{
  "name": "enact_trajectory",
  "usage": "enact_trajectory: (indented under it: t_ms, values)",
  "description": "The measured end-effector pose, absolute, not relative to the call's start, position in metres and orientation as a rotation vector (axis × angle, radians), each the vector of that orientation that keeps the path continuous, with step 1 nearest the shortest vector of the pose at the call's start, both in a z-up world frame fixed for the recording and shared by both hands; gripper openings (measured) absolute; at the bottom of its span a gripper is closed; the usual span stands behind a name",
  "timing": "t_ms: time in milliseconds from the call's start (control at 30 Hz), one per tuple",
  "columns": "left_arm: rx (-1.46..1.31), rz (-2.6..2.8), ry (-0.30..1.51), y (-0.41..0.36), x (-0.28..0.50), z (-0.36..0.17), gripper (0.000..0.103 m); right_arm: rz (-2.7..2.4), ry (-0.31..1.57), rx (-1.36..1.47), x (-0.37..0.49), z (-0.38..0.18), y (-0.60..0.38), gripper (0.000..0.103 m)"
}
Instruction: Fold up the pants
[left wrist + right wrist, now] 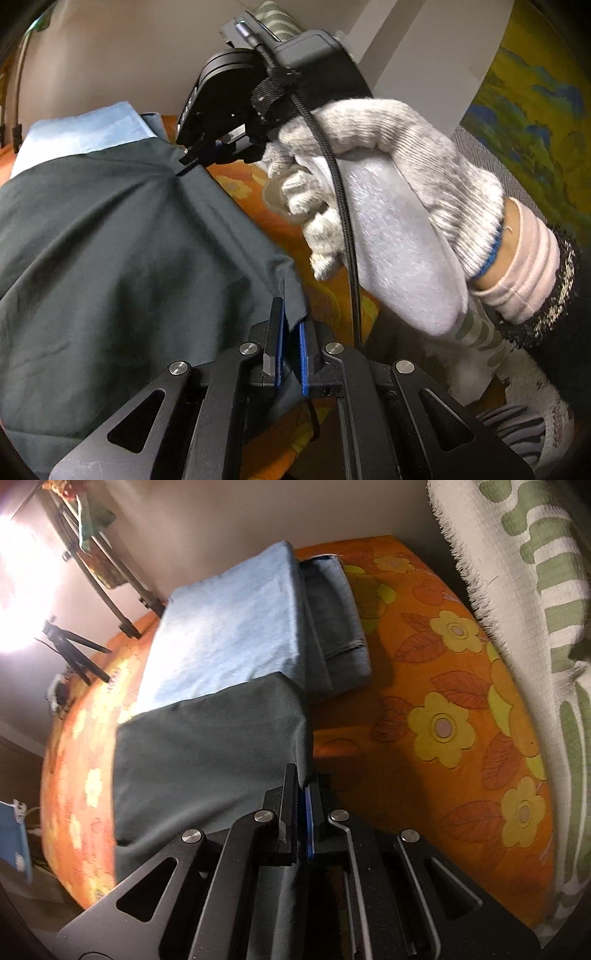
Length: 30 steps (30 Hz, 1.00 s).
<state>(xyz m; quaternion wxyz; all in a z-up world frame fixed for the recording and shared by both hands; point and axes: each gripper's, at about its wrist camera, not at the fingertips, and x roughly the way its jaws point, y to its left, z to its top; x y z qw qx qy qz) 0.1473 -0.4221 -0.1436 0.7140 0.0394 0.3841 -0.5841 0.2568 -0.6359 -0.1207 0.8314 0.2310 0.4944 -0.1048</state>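
The dark grey-green pants [122,240] lie spread over the orange flowered bed. In the left wrist view my left gripper [290,314] is shut on a near corner of the pants, with cloth pinched between its blue pads. Further up, my right gripper [186,164], held by a hand in a grey knit glove [399,173], pinches the far edge of the same cloth. The right wrist view shows the pants [207,746] as a flat folded panel, with my right gripper [301,779] shut on its right edge.
A light blue folded cloth [229,627] lies behind the pants, with folded blue-grey jeans [340,627] beside it. The orange flowered sheet [443,720] stretches to the right. A white and green blanket [535,590] borders the right side. A tripod [70,650] stands at the left.
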Motion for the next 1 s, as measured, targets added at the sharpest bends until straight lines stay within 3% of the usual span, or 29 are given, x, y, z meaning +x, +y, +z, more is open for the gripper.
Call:
enact_trajectory:
  t_ms: [100,167,267,500,733,1000]
  values:
    - [0.113,-1.291,0.877,-0.422,0.143,-0.144,0.011,-0.272,1.063,0.493,0.254,-0.122,-0.644,0.009]
    - [0.125,-1.289,0.879,-0.422,0.137,-0.145,0.022,-0.3,1.064,0.491,0.249,-0.118,-0.65,0.013]
    - [0.145,-1.269,0.868,-0.406,0.133,-0.138,0.031,-0.299,1.023,0.481,0.241,-0.1,-0.651,0.014]
    - [0.159,-1.139,0.82,-0.356,0.141,-0.122,0.032,-0.171,0.905,0.414,0.237,-0.047,-0.617,0.038]
    - [0.183,-1.001,0.807,-0.305,0.159,-0.122,0.032,-0.023,0.867,0.277,0.263,-0.023,-0.554,0.044]
    - [0.162,-0.914,0.842,-0.271,0.173,-0.137,0.032,0.139,0.893,0.166,0.312,-0.032,-0.487,0.053]
